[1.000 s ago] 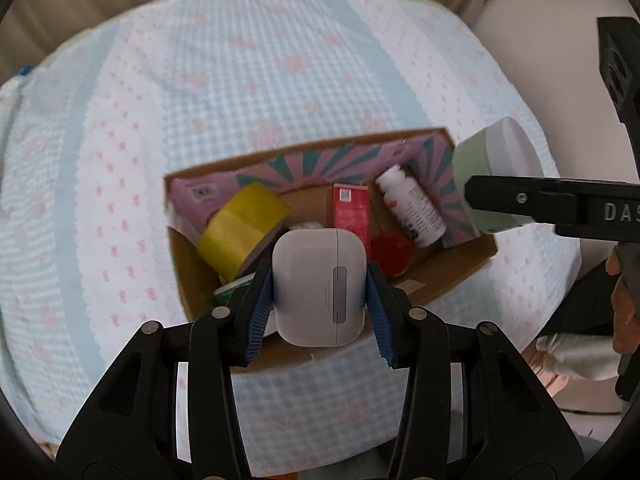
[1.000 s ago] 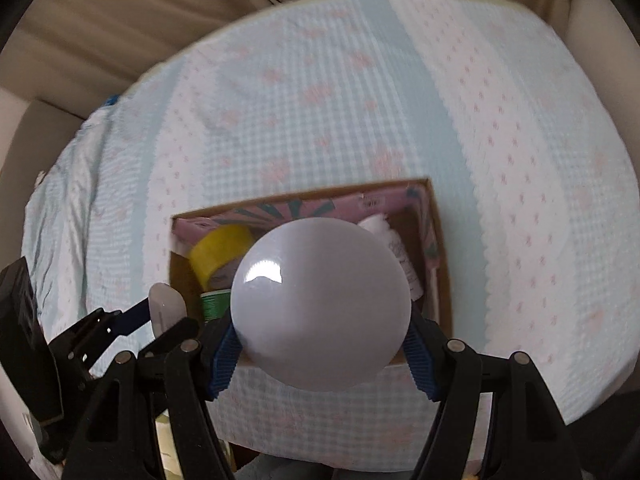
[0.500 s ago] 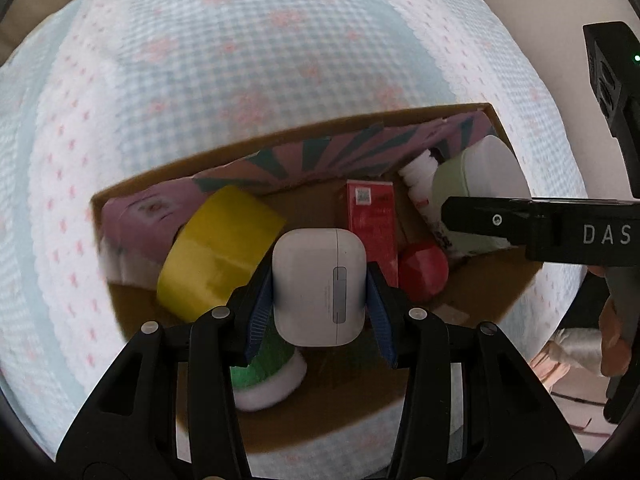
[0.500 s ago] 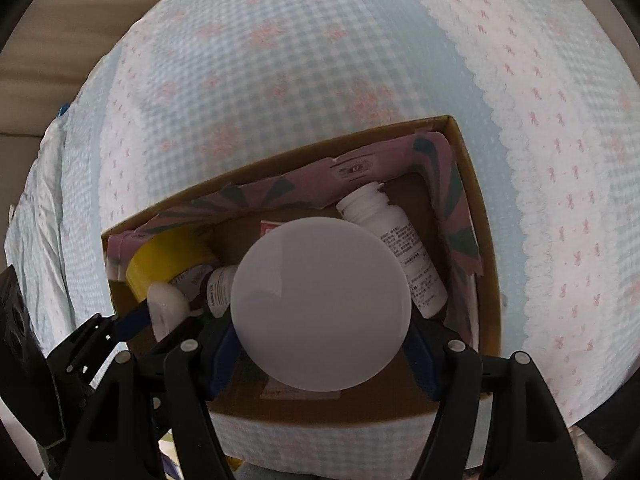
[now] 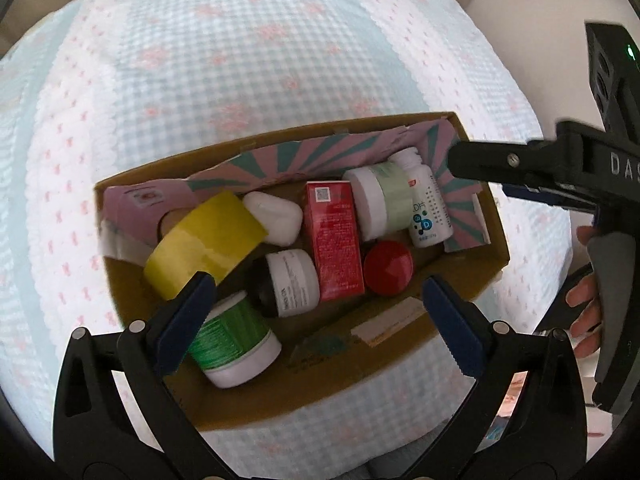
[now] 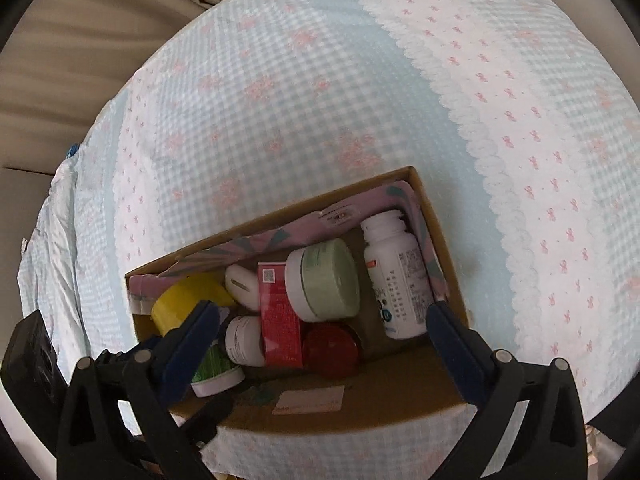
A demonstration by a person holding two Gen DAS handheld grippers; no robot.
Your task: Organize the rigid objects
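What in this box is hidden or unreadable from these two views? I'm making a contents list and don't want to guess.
- Green-labelled jar: right wrist view, partly behind that gripper's left finger.
- Yellow tape roll: left wrist view, its lower edge behind a finger pad.
- White bottle: label print too small to read.
- Red box: text blurred.
- Cardboard box floor under the items: covered.

Gingham-covered bed (image 6: 320,80), beige curtains (image 6: 60,40)

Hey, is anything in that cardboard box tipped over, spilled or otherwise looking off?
Nothing spilled. In the cardboard box, the white pill bottle, pale green jar and green-labelled jar lie on their sides, and the yellow tape roll leans. The patterned paper lining looks crumpled.
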